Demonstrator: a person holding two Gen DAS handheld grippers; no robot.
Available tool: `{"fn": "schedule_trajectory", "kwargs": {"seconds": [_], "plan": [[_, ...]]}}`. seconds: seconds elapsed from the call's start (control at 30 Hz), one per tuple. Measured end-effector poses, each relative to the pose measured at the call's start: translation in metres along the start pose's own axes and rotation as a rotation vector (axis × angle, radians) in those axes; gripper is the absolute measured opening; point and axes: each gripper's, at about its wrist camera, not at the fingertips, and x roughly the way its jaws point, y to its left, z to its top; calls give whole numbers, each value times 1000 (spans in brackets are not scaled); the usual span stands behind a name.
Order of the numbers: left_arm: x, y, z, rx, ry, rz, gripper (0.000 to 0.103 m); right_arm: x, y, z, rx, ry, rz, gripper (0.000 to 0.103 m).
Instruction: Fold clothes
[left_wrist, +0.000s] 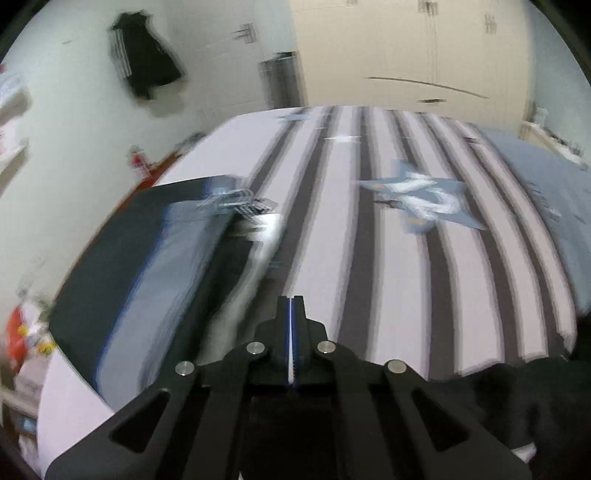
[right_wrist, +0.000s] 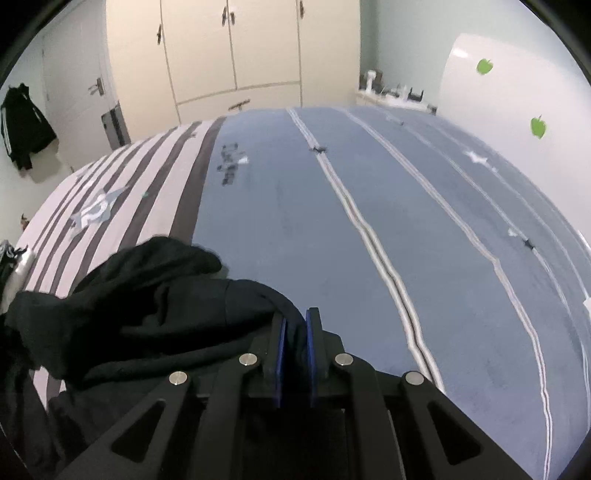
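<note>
A black garment lies bunched on the bed at the lower left of the right wrist view. My right gripper is shut on an edge of it, with dark cloth pinched between the blue pads. The same black garment shows at the lower right of the left wrist view. My left gripper is shut above the striped bed cover, and no cloth shows between its fingers. A flat grey and dark garment with a white print lies to its left; this view is blurred.
The bed cover is white and dark striped on one side and blue with thin white lines on the other. A cream wardrobe stands beyond the bed. A black jacket hangs on the wall by a door. Small items crowd a shelf.
</note>
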Motion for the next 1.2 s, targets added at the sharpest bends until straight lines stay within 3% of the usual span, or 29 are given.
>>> {"fn": "schedule_trajectory", "kwargs": {"seconds": [0.1, 0.23, 0.33, 0.47, 0.63, 0.77, 0.83, 0.9, 0.93, 1.0, 1.03, 1.1, 1.17, 1.2], "plan": [[-31, -53, -18, 59, 5, -173, 32, -13, 6, -6, -4, -25, 26, 21], [-76, -130, -45, 143, -29, -403, 42, -29, 14, -5, 13, -71, 86, 63], [-104, -180, -62, 216, -51, -501, 60, -22, 20, -3, 6, -61, 88, 66], [-112, -229, -64, 252, -69, -494, 65, -5, 23, -3, -12, -27, 56, 68], [-92, -250, -58, 225, -53, -489, 74, 9, 8, -14, 7, 14, 63, 70], [-70, -270, -69, 333, -7, -455, 75, 15, -2, -28, 48, 60, 105, 71], [-62, -275, -76, 356, 0, -464, 73, 18, 2, -33, 38, 69, 127, 72], [-49, -278, -79, 372, 26, -448, 34, 20, 11, -36, 2, 66, 108, 76], [-44, -277, -78, 370, 27, -430, 22, 21, 15, -36, -16, 64, 97, 79], [-36, -274, -73, 359, 20, -390, 9, 23, 25, -34, -44, 63, 87, 79], [-33, -268, -67, 339, 15, -364, 8, 24, 27, -32, -47, 59, 93, 78], [-26, -250, -49, 280, -4, -307, 8, 27, 31, -28, -51, 54, 107, 69], [-19, -221, -21, 208, -39, -244, 8, 31, 30, -23, -36, 66, 106, 32], [-14, -203, -4, 179, -54, -209, 7, 33, 29, -20, -32, 71, 102, 26]]}}
